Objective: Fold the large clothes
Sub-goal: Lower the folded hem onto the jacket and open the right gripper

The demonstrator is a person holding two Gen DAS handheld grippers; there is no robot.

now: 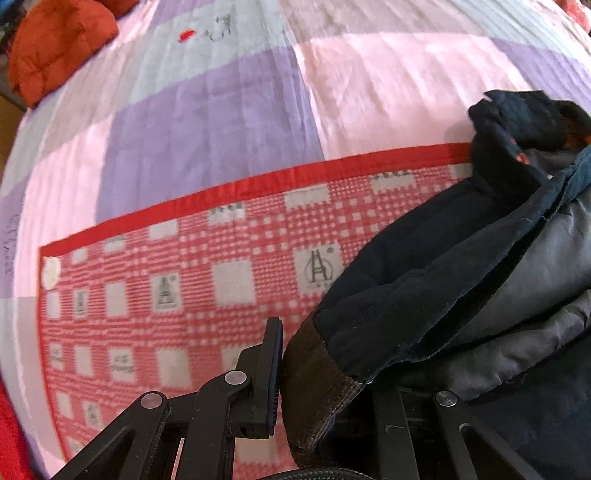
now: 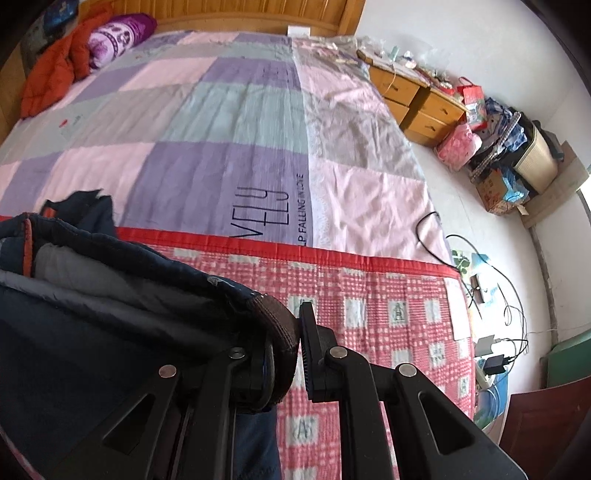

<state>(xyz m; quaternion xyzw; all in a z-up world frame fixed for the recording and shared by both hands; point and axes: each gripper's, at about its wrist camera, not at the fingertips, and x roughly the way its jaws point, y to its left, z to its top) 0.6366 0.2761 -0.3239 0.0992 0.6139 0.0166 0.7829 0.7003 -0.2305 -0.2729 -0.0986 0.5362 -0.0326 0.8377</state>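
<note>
A dark navy jacket (image 1: pixel 436 266) with grey lining and brown knit cuffs lies bunched over a red checked blanket (image 1: pixel 192 280) on the bed. My left gripper (image 1: pixel 314 384) is shut on one brown ribbed cuff (image 1: pixel 317 387); its right finger is hidden behind the fabric. In the right wrist view the jacket (image 2: pixel 110 295) fills the lower left. My right gripper (image 2: pixel 288 354) is shut on the other brown cuff (image 2: pixel 277 325), held above the blanket (image 2: pixel 388 306).
A pink, purple and grey checked sheet (image 2: pixel 221 129) covers the bed. An orange garment (image 1: pixel 55 44) and a purple pillow (image 2: pixel 118 33) lie near the headboard. Wooden drawers (image 2: pixel 417 99), bags, boxes and cables (image 2: pixel 491 280) stand on the floor to the right.
</note>
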